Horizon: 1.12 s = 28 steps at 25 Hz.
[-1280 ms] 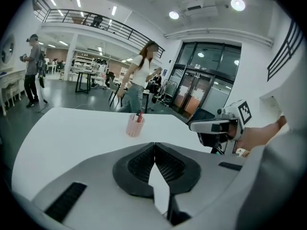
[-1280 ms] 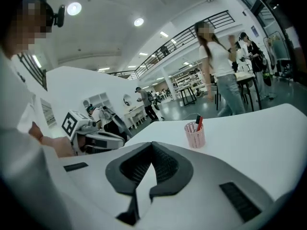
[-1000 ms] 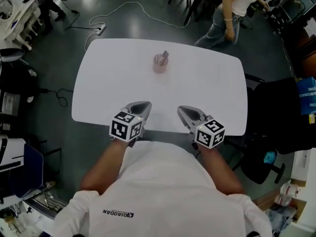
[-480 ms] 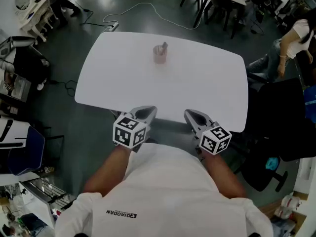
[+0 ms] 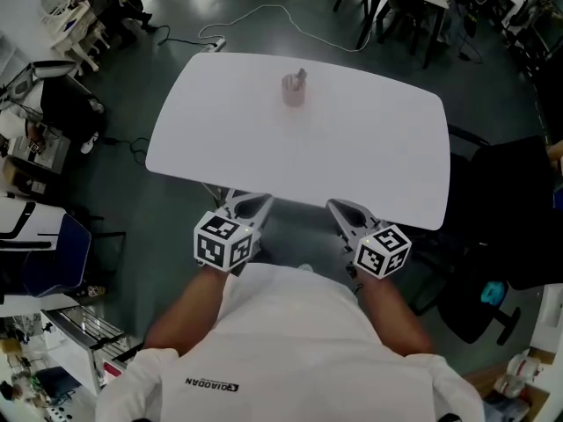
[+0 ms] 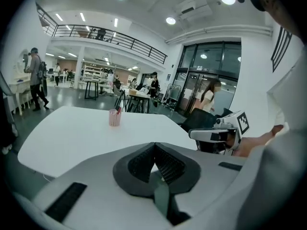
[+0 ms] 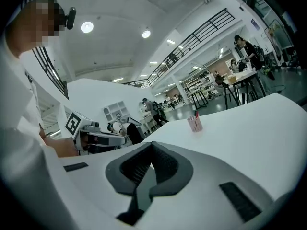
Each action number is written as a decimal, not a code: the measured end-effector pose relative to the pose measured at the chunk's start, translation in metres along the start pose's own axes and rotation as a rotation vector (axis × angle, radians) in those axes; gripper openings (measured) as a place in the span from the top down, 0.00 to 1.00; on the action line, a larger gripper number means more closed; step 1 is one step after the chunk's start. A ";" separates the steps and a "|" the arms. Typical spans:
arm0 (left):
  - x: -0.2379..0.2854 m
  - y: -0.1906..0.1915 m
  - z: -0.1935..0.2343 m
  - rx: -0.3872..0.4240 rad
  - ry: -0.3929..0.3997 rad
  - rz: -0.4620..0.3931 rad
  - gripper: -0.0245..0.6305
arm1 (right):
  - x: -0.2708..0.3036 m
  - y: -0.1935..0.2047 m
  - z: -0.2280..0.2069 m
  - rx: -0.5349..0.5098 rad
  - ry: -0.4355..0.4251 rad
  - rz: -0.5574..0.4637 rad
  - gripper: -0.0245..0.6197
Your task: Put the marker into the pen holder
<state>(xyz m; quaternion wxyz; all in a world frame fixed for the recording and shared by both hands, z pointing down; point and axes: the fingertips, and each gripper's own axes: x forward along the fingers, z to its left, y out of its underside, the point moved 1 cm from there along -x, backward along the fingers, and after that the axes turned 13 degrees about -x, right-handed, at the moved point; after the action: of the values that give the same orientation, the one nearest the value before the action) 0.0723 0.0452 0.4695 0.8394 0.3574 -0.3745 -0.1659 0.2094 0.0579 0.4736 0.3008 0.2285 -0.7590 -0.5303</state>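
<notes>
While the marker (image 5: 301,76) stands tilted inside the pink pen holder (image 5: 293,92) on the white desk (image 5: 369,156), both claws hang well apart from the pen holder, by the desk edge farthest from it. The left claw (image 5: 255,202) is clenched on nothing, jaws pressed together. The right claw (image 5: 339,207) is likewise clenched and empty.
</notes>
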 end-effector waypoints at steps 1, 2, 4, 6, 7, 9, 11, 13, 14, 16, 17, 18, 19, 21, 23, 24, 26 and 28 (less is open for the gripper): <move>-0.002 0.001 0.003 0.001 -0.008 0.006 0.92 | 0.001 0.000 0.002 -0.001 0.003 0.000 0.93; -0.005 0.003 0.006 0.002 -0.011 0.013 0.92 | 0.003 0.000 0.004 -0.001 0.009 0.001 0.93; -0.010 0.003 0.011 0.006 -0.003 0.028 0.92 | 0.006 -0.001 0.009 -0.001 0.025 0.005 0.93; -0.015 0.002 0.013 0.015 0.023 0.040 0.92 | 0.011 -0.003 0.014 -0.007 0.044 0.010 0.93; -0.017 -0.001 0.015 0.019 0.038 0.044 0.92 | 0.013 -0.004 0.016 -0.014 0.054 0.013 0.93; -0.018 -0.010 0.017 0.027 0.063 0.039 0.92 | 0.020 -0.008 0.019 -0.034 0.076 0.019 0.93; -0.019 -0.020 0.020 0.044 0.082 0.031 0.92 | 0.025 -0.011 0.021 -0.046 0.104 0.021 0.93; -0.025 -0.027 0.026 0.066 0.096 0.025 0.92 | 0.031 -0.015 0.026 -0.049 0.133 0.020 0.93; -0.029 -0.031 0.031 0.074 0.099 0.022 0.92 | 0.036 -0.017 0.029 -0.051 0.145 0.019 0.93; -0.035 -0.035 0.042 0.079 0.105 0.020 0.92 | 0.045 -0.019 0.034 -0.052 0.168 0.018 0.93; -0.038 -0.034 0.047 0.078 0.110 0.022 0.92 | 0.049 -0.020 0.038 -0.052 0.178 0.018 0.93; -0.041 -0.033 0.051 0.077 0.117 0.026 0.92 | 0.052 -0.020 0.041 -0.051 0.187 0.018 0.93; -0.044 -0.032 0.054 0.077 0.123 0.031 0.92 | 0.054 -0.021 0.045 -0.049 0.195 0.017 0.93; -0.048 -0.031 0.059 0.075 0.133 0.039 0.92 | 0.056 -0.022 0.052 -0.050 0.206 0.022 0.93; -0.050 -0.032 0.064 0.071 0.142 0.038 0.92 | 0.059 -0.022 0.056 -0.053 0.212 0.031 0.93; -0.051 -0.032 0.066 0.069 0.145 0.037 0.92 | 0.061 -0.021 0.059 -0.052 0.214 0.037 0.93; -0.054 -0.029 0.072 0.062 0.149 0.043 0.92 | 0.064 -0.017 0.063 -0.048 0.221 0.048 0.93; -0.055 -0.024 0.078 0.058 0.149 0.063 0.92 | 0.067 -0.013 0.068 -0.041 0.230 0.055 0.93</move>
<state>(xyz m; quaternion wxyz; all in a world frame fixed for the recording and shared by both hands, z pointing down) -0.0232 0.0215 0.4599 0.8591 0.3808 -0.3264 -0.1014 0.1144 0.0539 0.4580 0.4051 0.2607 -0.7146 -0.5073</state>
